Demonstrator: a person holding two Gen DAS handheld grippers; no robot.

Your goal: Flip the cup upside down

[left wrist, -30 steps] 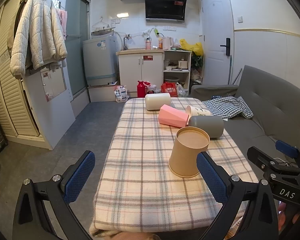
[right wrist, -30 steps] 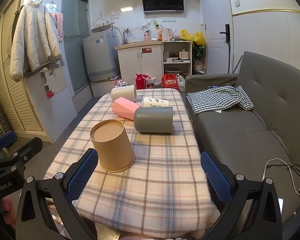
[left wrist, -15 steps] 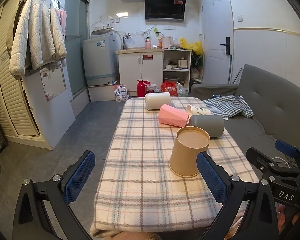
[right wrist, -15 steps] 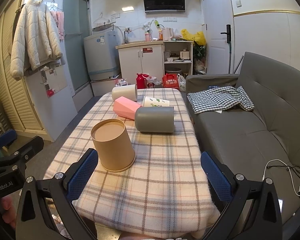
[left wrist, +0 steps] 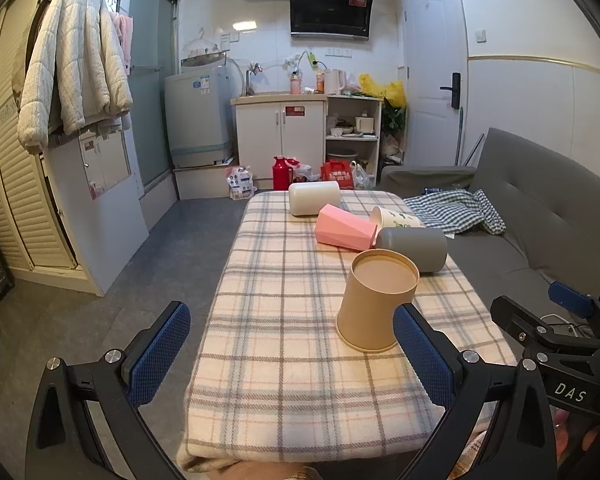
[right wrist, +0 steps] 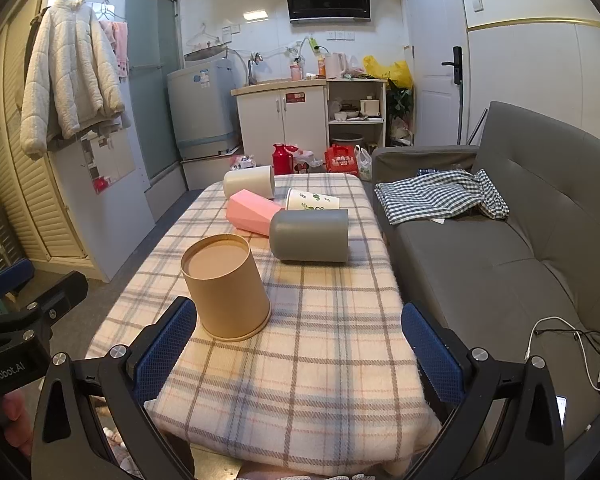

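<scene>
A tan paper cup (left wrist: 376, 300) stands upside down, rim down, on the plaid-clothed table (left wrist: 284, 320); it also shows in the right wrist view (right wrist: 226, 286). A grey cup (left wrist: 414, 246), a pink faceted cup (left wrist: 346, 227), a white printed cup (left wrist: 396, 218) and a cream cup (left wrist: 314, 198) lie on their sides behind it. My left gripper (left wrist: 290, 354) is open and empty at the table's near end, its right finger (left wrist: 418, 354) beside the tan cup. My right gripper (right wrist: 300, 350) is open and empty, its left finger (right wrist: 166, 346) just before the tan cup.
A grey sofa (right wrist: 500, 248) with a checked cloth (right wrist: 440, 196) runs along the table's right side. A white cable (right wrist: 572, 344) lies on the sofa seat. Cabinets, a washing machine (left wrist: 198, 120) and bags stand beyond the table's far end.
</scene>
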